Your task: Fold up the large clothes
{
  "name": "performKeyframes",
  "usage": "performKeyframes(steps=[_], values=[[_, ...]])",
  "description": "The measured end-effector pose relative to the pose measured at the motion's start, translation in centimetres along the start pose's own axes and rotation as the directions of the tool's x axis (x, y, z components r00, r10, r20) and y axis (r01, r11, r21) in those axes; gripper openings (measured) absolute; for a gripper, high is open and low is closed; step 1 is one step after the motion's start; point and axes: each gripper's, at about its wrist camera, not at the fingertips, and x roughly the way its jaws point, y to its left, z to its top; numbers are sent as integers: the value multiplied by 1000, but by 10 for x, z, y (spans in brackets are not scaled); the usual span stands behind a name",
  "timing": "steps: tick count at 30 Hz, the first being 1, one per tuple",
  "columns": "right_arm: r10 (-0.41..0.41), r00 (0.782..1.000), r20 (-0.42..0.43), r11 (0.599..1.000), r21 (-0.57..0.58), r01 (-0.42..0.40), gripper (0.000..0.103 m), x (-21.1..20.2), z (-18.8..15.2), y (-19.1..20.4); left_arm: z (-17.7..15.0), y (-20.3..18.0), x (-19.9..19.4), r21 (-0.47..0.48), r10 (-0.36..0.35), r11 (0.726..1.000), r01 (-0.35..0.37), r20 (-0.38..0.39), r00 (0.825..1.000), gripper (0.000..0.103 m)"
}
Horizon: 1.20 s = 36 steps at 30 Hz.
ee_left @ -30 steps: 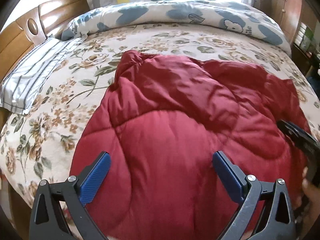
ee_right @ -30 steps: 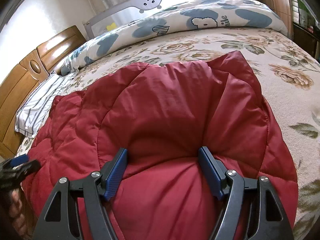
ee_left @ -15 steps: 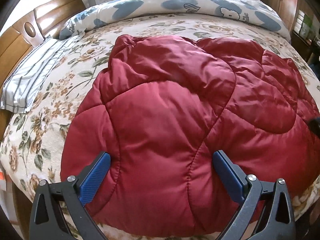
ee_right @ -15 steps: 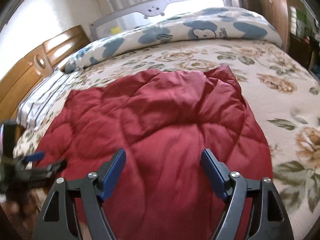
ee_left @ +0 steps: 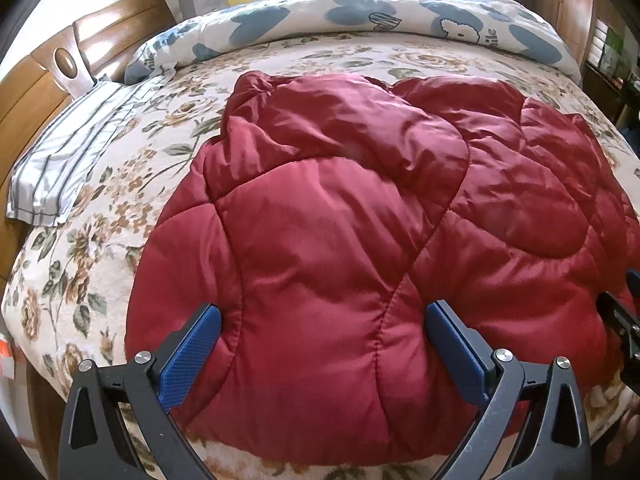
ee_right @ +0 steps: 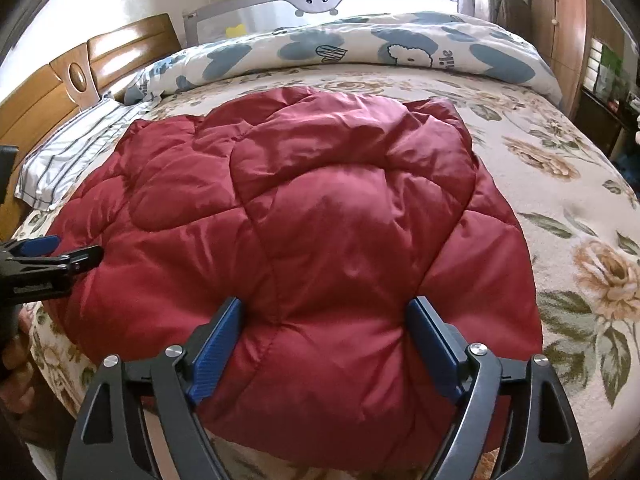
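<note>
A dark red quilted padded garment [ee_left: 360, 220] lies folded in a rounded heap on the flowered bed; it also shows in the right wrist view [ee_right: 304, 224]. My left gripper [ee_left: 322, 344] is open, its blue pads wide apart over the garment's near left edge, holding nothing. My right gripper [ee_right: 324, 340] is open over the near right edge, holding nothing. The left gripper also shows at the left edge of the right wrist view [ee_right: 52, 256]. The right gripper's tip shows at the right edge of the left wrist view [ee_left: 624, 316].
The bed has a flowered cover [ee_left: 120, 184]. A rolled blue-and-white duvet [ee_left: 380, 24] lies along the far side. A striped pillow [ee_left: 68, 156] lies at the left by the wooden headboard [ee_left: 48, 76]. A grey bed rail [ee_right: 320, 0] stands behind. A wooden wardrobe [ee_right: 568, 20] is at the right.
Both grippers have pulled back toward the near edge of the bed and risen. The garment now lies flatter and whole in view. Both stay open.
</note>
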Motion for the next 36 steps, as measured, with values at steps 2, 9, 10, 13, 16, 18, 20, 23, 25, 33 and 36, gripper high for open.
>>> performKeyframes(steps=[2,9,10,13,16,18,20,23,25,33,36], values=[[5,1000,2,1000,5,-5,84,0,-1,-2,-2,0,-4,1,2,1000,-2,1,1000,103],[10,1000,6,1000,13,-10,84,0,-2,-3,-11,2,-20,4,-6,1000,6,4,1000,103],[10,1000,6,1000,15,-11,84,0,-2,-3,-12,2,-21,6,-4,1000,4,5,1000,103],[5,1000,5,1000,15,-6,84,-2,-2,-2,-14,0,-16,9,4,1000,-4,1,1000,103],[-4,999,32,1000,11,4,84,-18,-1,3,-15,-1,-13,14,11,1000,-11,4,1000,103],[5,998,67,1000,-4,-5,84,-30,0,8,-15,-2,-12,16,13,1000,-14,7,1000,103],[11,996,89,1000,-25,-9,85,-36,3,14,-16,-3,-11,18,17,1000,-17,8,1000,103],[26,998,50,999,-45,-24,85,-23,5,20,-15,-3,-10,18,15,1000,-15,7,1000,103],[20,1000,12,999,-44,-19,88,-8,2,20,-16,-3,-9,17,11,1000,-11,5,1000,103],[8,1000,21,1000,-16,-8,92,6,-1,6,-15,-6,-2,25,23,999,-23,10,1000,103],[6,1000,25,1000,-15,-6,93,6,-2,7,-15,-6,-1,25,22,999,-23,10,1000,103]])
